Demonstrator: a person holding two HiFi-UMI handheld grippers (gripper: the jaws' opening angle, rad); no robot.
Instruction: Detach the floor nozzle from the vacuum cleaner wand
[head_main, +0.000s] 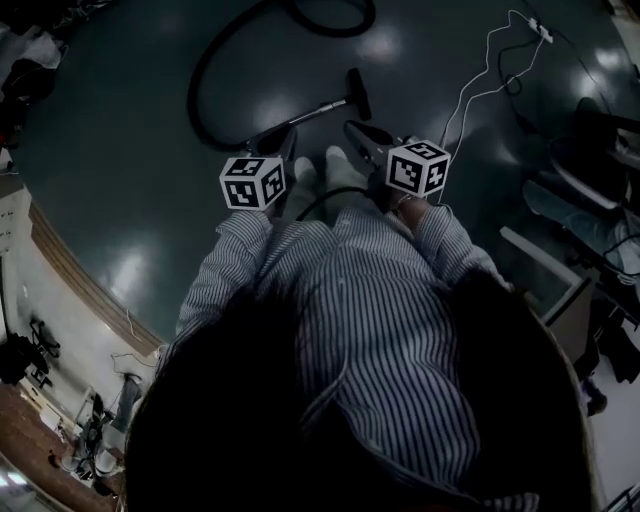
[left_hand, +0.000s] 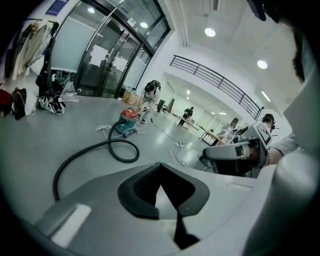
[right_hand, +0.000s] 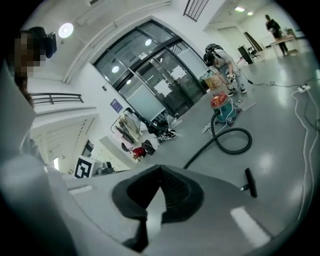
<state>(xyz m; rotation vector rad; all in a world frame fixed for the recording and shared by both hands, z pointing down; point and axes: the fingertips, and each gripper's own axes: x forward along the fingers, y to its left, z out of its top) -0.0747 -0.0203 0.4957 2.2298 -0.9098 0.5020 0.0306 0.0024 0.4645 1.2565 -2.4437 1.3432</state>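
Dark floor (head_main: 120, 150). Black hose (head_main: 193, 90) loops at 11 o'clock. Wand (head_main: 318, 108) lies at 12 o'clock from me, floor nozzle (head_main: 358, 93) attached on its far end. My left claw (head_main: 287, 140) and right claw (head_main: 357, 130) are both fully closed, gripping nothing, at the wand's 6 o'clock.

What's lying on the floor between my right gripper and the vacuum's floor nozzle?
Nothing: in the head view only bare floor separates the shut right gripper from the floor nozzle.

overhead, gripper views; shared vacuum hose (head_main: 195, 90)
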